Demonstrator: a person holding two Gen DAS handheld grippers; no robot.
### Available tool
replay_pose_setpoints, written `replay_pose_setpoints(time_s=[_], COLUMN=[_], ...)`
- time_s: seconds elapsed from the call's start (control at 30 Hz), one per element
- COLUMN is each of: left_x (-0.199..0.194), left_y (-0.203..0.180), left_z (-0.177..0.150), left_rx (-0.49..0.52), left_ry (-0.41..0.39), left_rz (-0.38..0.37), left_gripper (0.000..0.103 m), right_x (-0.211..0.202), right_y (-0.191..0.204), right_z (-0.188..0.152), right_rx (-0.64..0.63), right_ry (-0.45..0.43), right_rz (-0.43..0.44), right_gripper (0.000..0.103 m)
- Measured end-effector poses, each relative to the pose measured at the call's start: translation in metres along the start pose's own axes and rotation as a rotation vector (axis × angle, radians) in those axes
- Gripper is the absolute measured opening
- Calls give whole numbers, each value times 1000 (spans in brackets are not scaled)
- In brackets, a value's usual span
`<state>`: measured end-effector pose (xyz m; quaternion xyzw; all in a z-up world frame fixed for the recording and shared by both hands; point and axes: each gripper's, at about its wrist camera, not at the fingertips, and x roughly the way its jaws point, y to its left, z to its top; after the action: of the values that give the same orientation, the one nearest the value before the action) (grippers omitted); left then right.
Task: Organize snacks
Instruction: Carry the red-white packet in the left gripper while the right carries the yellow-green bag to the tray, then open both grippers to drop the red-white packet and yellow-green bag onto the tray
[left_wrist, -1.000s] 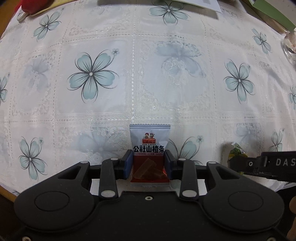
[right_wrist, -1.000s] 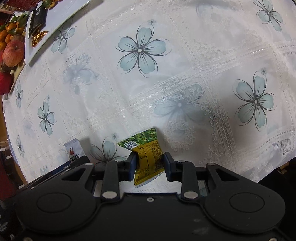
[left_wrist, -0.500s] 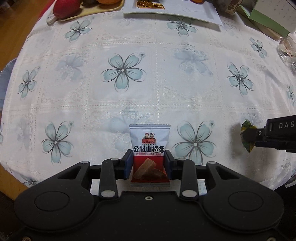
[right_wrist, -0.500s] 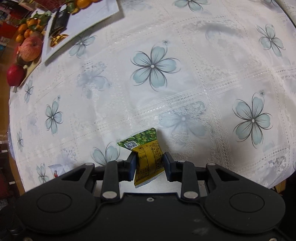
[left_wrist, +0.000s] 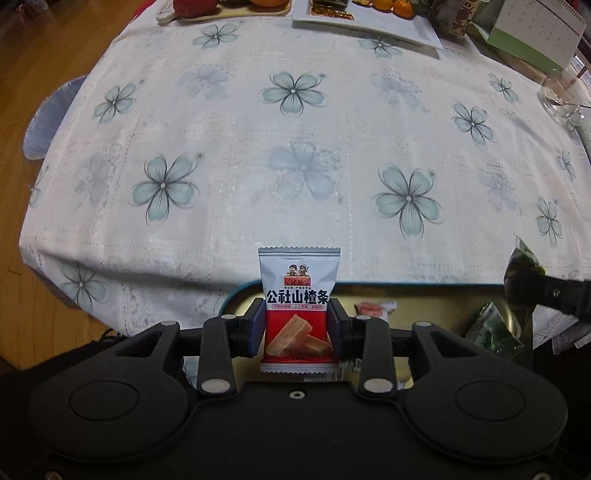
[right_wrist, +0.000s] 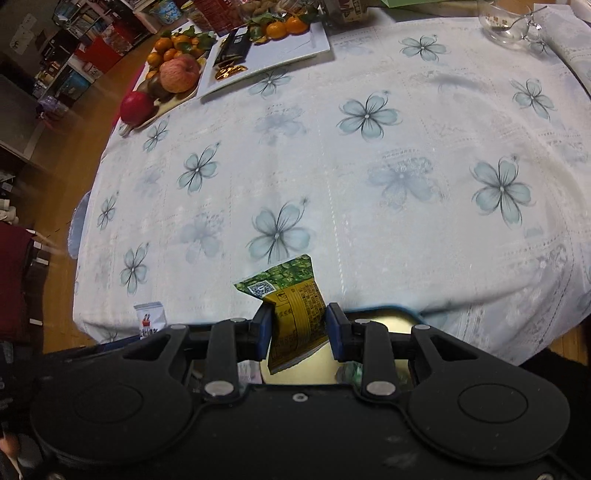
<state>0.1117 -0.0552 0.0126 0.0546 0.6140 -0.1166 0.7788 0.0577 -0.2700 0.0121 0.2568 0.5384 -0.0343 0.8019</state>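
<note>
Now I am holding both snacks above the teal-rimmed metal tin at the near table edge. My left gripper is pinching the white-and-red hawthorn snack packet, and my right gripper is pinching the green-and-yellow snack packet. Next, I judge, both need lowering and releasing inside.
</note>
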Motion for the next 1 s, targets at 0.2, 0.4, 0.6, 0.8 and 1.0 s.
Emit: replay_pose_setpoints(time_s=[0.2, 0.4, 0.6, 0.8, 1.0], left_x=[-3, -17, -24, -29, -43], left_y=[10, 5, -25, -42, -47], left_z=[-41, -74, -102, -118, -122], left_rx=[-55, -84, -44, -10, 5], left_ry=[44, 47, 33, 28, -49], left_rz=[-35, -80, -99, -90, -67], left_gripper=[43, 43, 43, 44, 45], right_x=[-6, -8, -33, -54, -69], right_y=[-16, -35, -43, -45, -38], right_z=[-68, -121, -148, -161, -161], right_rx=[106, 217, 212, 197, 178], right_ry=[15, 37, -41, -91, -133], right_rz=[17, -21, -104, -96, -95], right_gripper=[32, 32, 33, 33, 33])
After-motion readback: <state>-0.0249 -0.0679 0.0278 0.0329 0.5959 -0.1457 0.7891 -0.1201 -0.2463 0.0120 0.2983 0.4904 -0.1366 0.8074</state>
